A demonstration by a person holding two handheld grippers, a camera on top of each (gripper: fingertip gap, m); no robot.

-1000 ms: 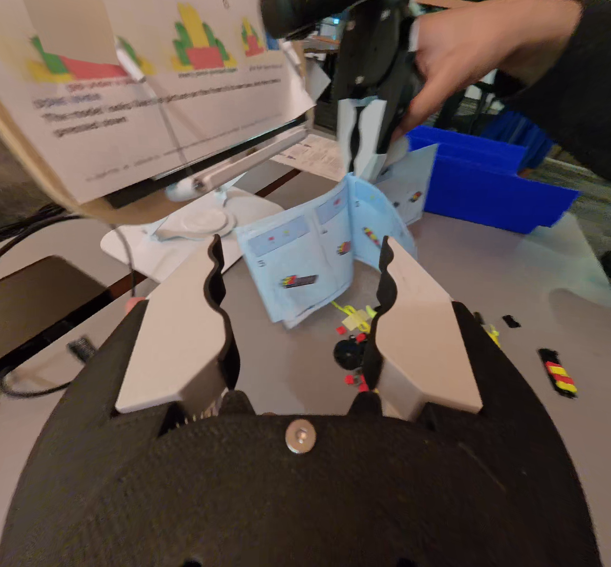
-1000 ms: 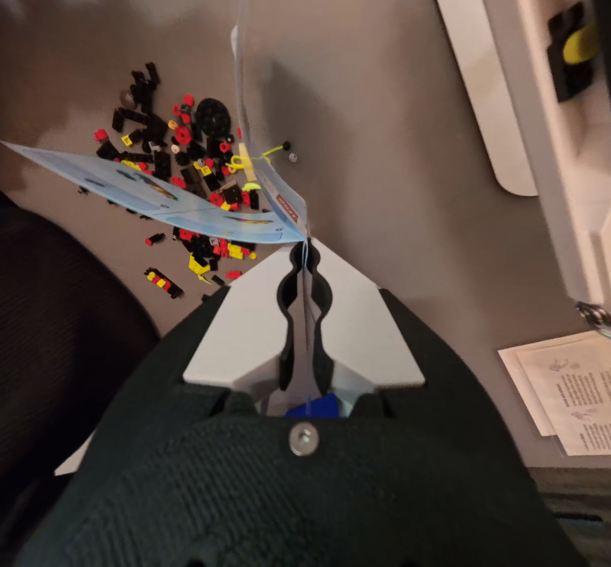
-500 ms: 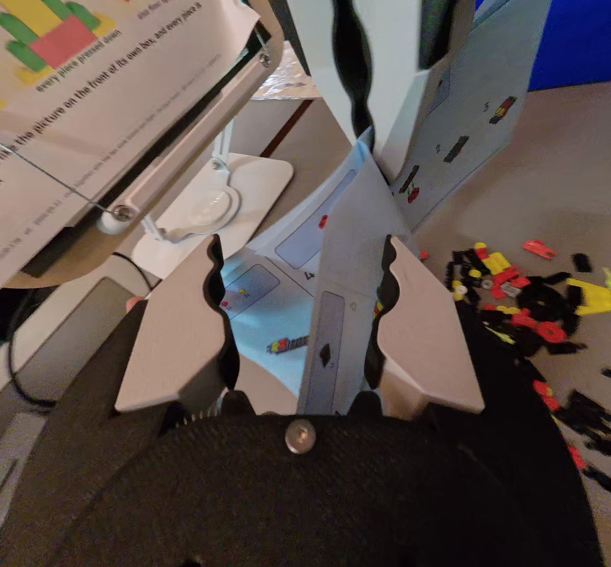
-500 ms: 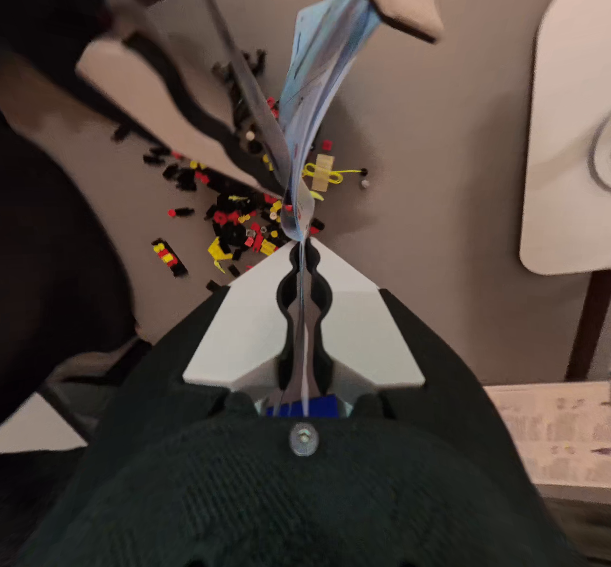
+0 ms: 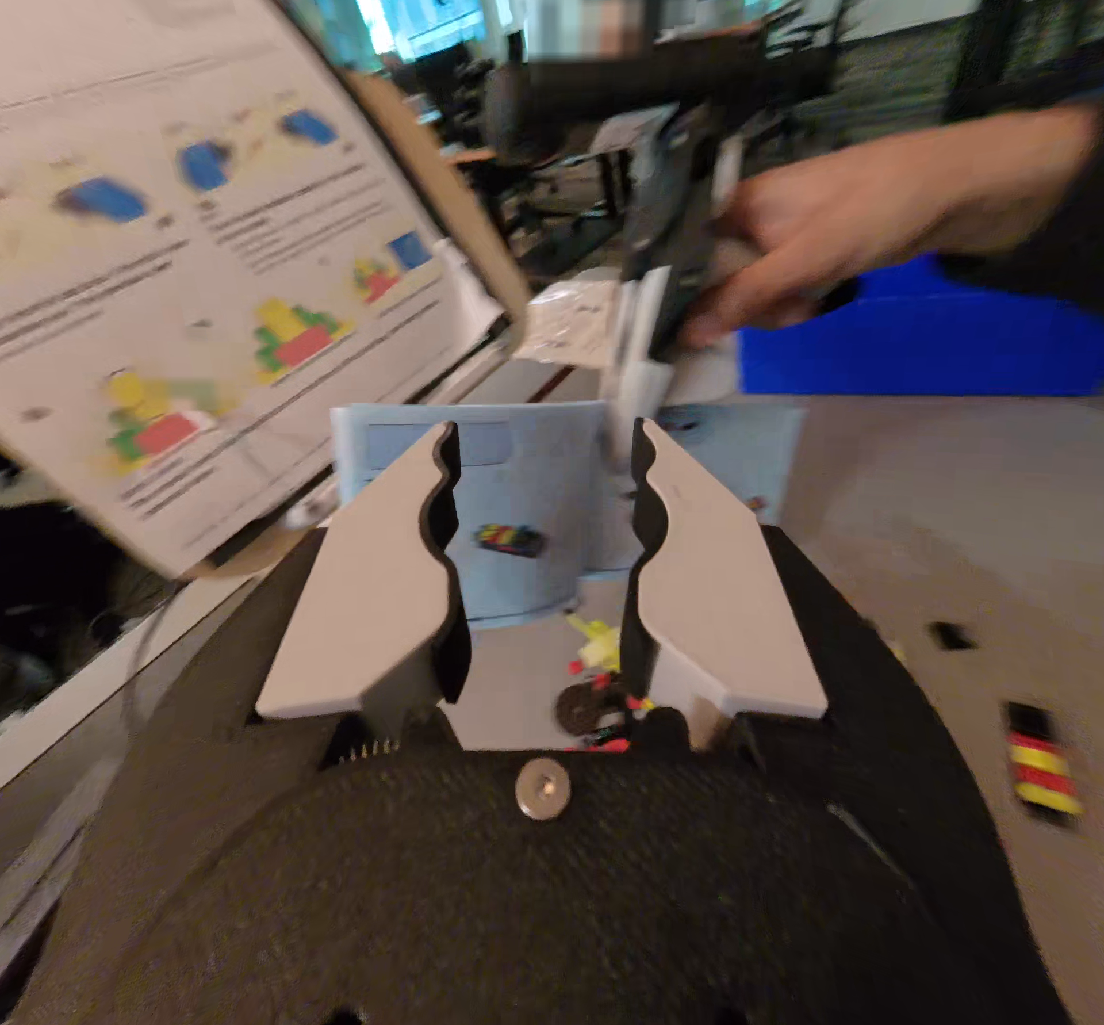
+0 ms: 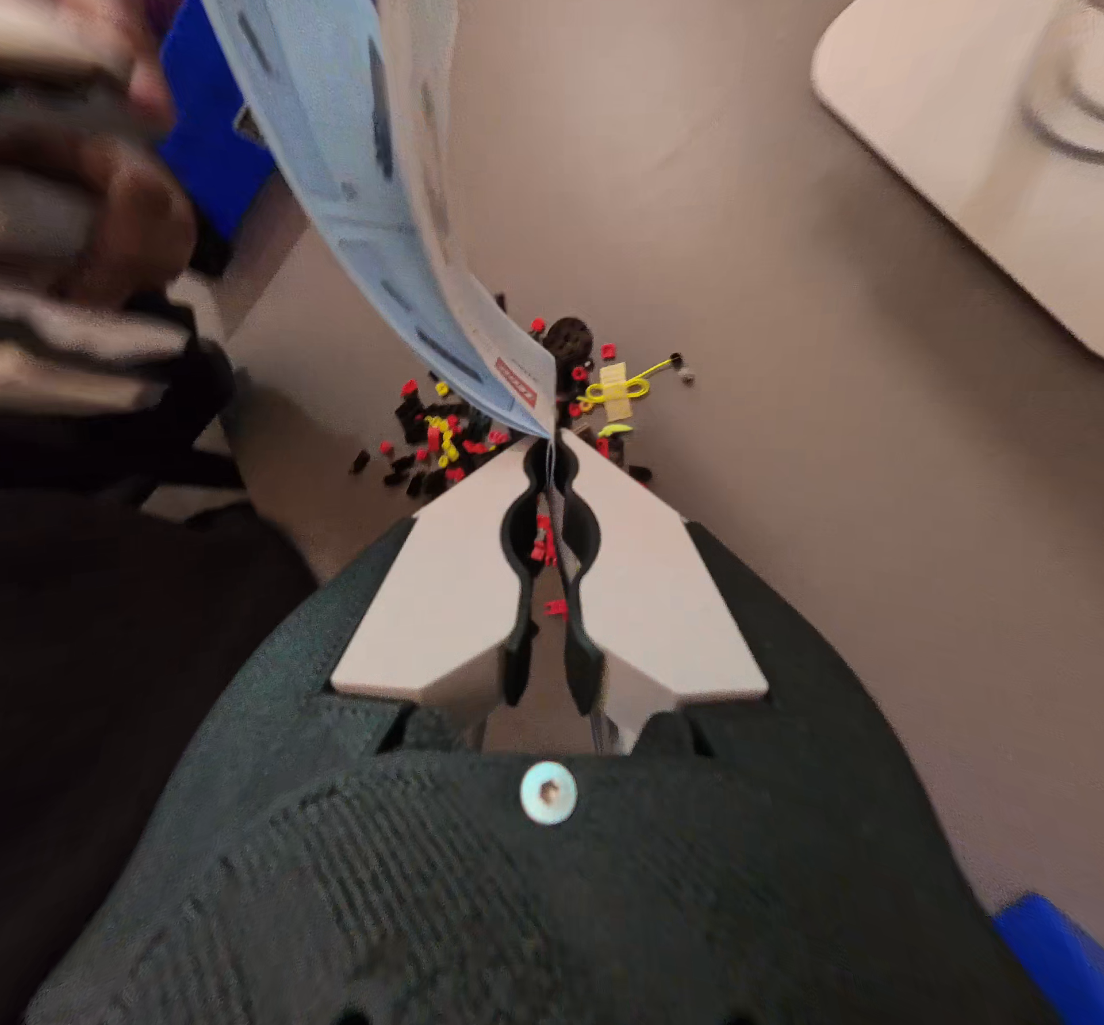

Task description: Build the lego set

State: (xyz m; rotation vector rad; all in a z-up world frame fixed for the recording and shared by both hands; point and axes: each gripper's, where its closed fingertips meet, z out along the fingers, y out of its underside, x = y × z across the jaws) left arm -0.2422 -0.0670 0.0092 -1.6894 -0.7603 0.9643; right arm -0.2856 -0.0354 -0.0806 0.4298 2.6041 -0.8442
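Between my right fingertips, the right gripper (image 6: pixel 548 446) is pinched closed on the bottom corner of the light-blue instruction booklet (image 6: pixel 358 177); its pages fan up and away toward 11 o'clock in the right wrist view. Tips meet on the paper; further back a narrow gap between the black pads shows a few red bricks on the table below.

Loose brick pile (image 6: pixel 478 422) (black, red, yellow) lies on the grey table (image 6: pixel 747 399) just beyond the tips, partly hidden by the booklet. A yellow string piece with a tan tag (image 6: pixel 618 390) sits at 1 o'clock of the tips, and a black wheel (image 6: pixel 567 336) at 12 o'clock. White stand base (image 6: pixel 968 118) is at 2 o'clock, well apart.

Left gripper (image 5: pixel 543 440): fingers spread wide, nothing between them. It hangs above the table, with the booklet standing open just beyond the fingers. The right gripper appears at 1 o'clock in the left wrist view, a hand (image 5: pixel 836 243) around it, tips down on the booklet's top edge. Small black-red-yellow assembly (image 5: pixel 1042 769) lies at 4 o'clock, apart from the pile. Printed guide sheet (image 5: pixel 197 279) leans at 10 o'clock. Blue bin (image 5: pixel 920 339) sits at 2 o'clock. The left wrist view is motion-blurred.
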